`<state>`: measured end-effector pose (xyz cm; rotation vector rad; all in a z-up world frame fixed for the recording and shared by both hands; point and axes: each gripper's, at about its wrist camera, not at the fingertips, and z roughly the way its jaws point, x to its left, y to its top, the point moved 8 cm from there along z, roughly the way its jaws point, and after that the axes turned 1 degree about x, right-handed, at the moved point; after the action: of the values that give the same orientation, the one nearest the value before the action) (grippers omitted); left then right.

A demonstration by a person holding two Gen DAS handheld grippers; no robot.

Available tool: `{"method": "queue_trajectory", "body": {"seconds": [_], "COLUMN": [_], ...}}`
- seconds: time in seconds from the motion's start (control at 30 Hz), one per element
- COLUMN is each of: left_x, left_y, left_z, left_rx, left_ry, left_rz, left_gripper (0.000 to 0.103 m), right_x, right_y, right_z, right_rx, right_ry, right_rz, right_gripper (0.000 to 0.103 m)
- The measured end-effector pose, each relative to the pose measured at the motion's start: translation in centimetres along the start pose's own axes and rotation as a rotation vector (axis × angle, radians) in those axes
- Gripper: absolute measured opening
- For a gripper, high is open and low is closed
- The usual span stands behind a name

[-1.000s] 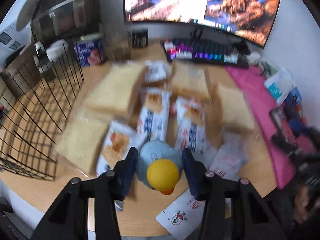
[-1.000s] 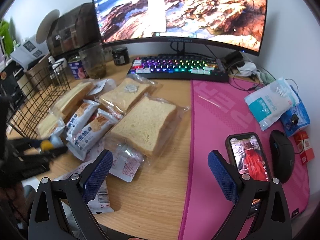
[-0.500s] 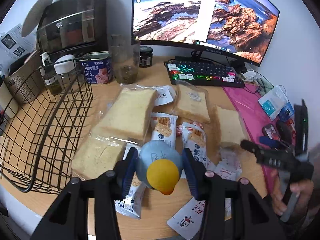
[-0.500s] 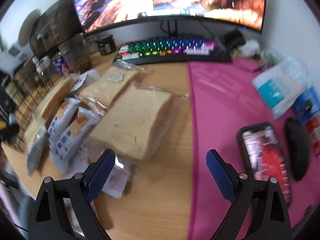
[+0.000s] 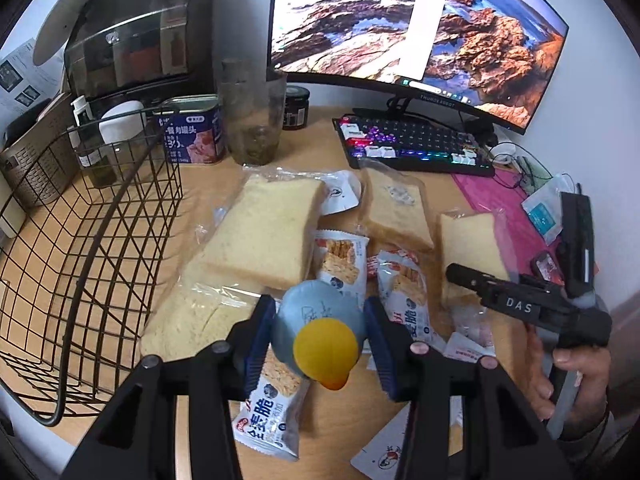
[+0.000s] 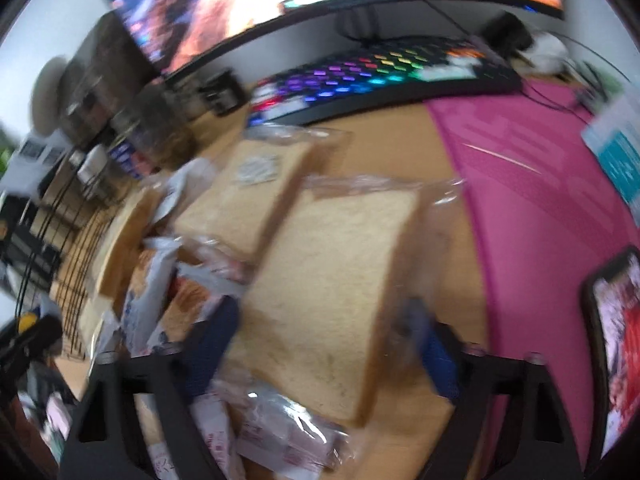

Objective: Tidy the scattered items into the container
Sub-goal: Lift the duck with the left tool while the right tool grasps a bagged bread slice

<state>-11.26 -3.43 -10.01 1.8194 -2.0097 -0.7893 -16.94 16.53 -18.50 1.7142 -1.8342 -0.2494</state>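
Observation:
My left gripper (image 5: 320, 332) is shut on a blue and yellow duck toy (image 5: 320, 332) and holds it above the snack packets (image 5: 344, 264). The black wire basket (image 5: 80, 256) stands to its left, with nothing in it that I can see. Bagged bread slices (image 5: 268, 232) lie across the desk. My right gripper (image 6: 328, 348) is open and straddles a bagged bread slice (image 6: 332, 280); this view is blurred, so contact is unclear. The right gripper also shows in the left wrist view (image 5: 520, 304).
A monitor (image 5: 412, 28), lit keyboard (image 5: 412, 148), glass jar (image 5: 256, 124) and tin (image 5: 192, 132) stand at the back. A pink mat (image 6: 532, 184) with a phone (image 6: 616, 332) lies on the right. Small sachets (image 6: 280, 424) lie near the front edge.
My right gripper has moved forward and down over the bread slice, jaws narrowing. My left gripper has steadied, still holding the duck.

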Motion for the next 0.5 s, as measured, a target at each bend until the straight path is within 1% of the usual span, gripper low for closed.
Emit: {"method": "queue_trajectory", "body": {"seconds": [0.03, 0.07, 0.13, 0.2, 0.23, 0.3, 0.37, 0.5], "left_x": [0.2, 0.3, 0.6, 0.8, 0.9, 1.2, 1.3, 1.8], "left_y": [0.0, -0.1, 0.0, 0.1, 0.2, 0.3, 0.5, 1.0], "left_z": [0.1, 0.1, 0.0, -0.3, -0.5, -0.9, -1.5, -2.9], "left_rx": [0.001, 0.002, -0.003, -0.011, -0.013, -0.022, -0.036, -0.067], "left_ry": [0.002, 0.005, 0.009, 0.011, 0.012, 0.016, 0.021, 0.027], "left_rz": [-0.002, -0.004, -0.009, -0.012, -0.013, -0.018, -0.021, -0.026], "left_gripper": [0.052, 0.052, 0.052, 0.052, 0.052, 0.052, 0.052, 0.052], "right_x": [0.1, 0.2, 0.6, 1.2, 1.5, 2.0, 3.0, 4.7], "right_y": [0.1, 0.2, 0.6, 0.8, 0.8, 0.8, 0.8, 1.4], "right_z": [-0.3, -0.8, -1.9, -3.4, -4.2, -5.2, -6.8, -9.5], "right_rx": [-0.014, -0.028, -0.057, -0.088, -0.107, -0.126, -0.173, -0.239], "right_ry": [-0.015, -0.026, -0.042, -0.085, -0.102, -0.114, -0.147, -0.156], "right_rz": [0.002, -0.003, -0.024, -0.050, -0.075, -0.102, -0.144, -0.186], "right_gripper": [0.055, 0.051, 0.034, 0.029, 0.024, 0.021, 0.020, 0.020]}}
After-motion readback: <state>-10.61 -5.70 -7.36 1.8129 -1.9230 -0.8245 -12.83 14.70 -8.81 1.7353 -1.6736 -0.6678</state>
